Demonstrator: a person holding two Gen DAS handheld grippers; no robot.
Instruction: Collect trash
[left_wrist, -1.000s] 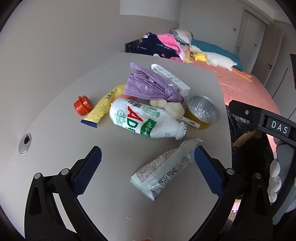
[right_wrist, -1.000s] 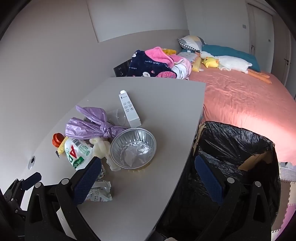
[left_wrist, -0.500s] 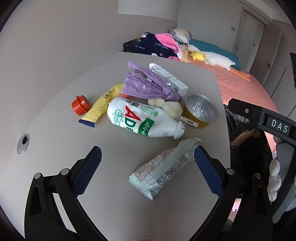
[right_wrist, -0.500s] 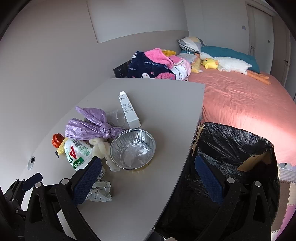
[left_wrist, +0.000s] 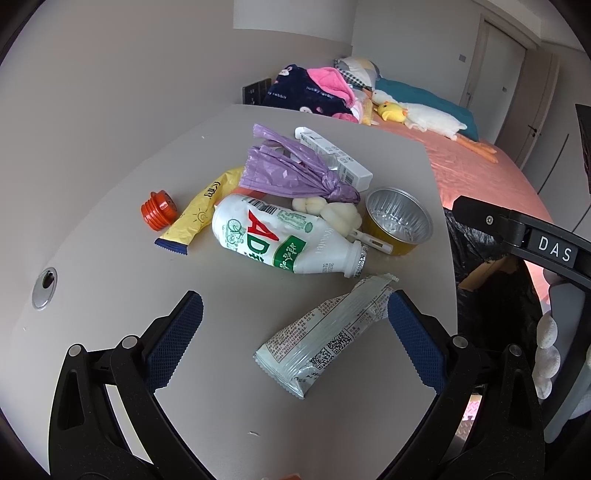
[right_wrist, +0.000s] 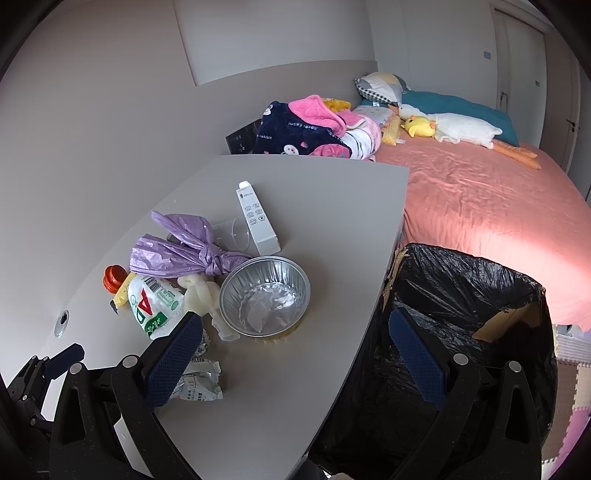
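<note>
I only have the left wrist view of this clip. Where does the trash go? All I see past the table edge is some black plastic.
Observer: The right wrist view shows a bin lined with a black bag, open-topped, beside the table's edge.
Reviewer: Anything in the foil bowl?
Observer: The foil bowl looks empty apart from crumpled foil at its bottom.
Reviewer: What hides behind the purple bag?
Observer: A clear plastic cup lies between the purple bag and the white remote.
</note>
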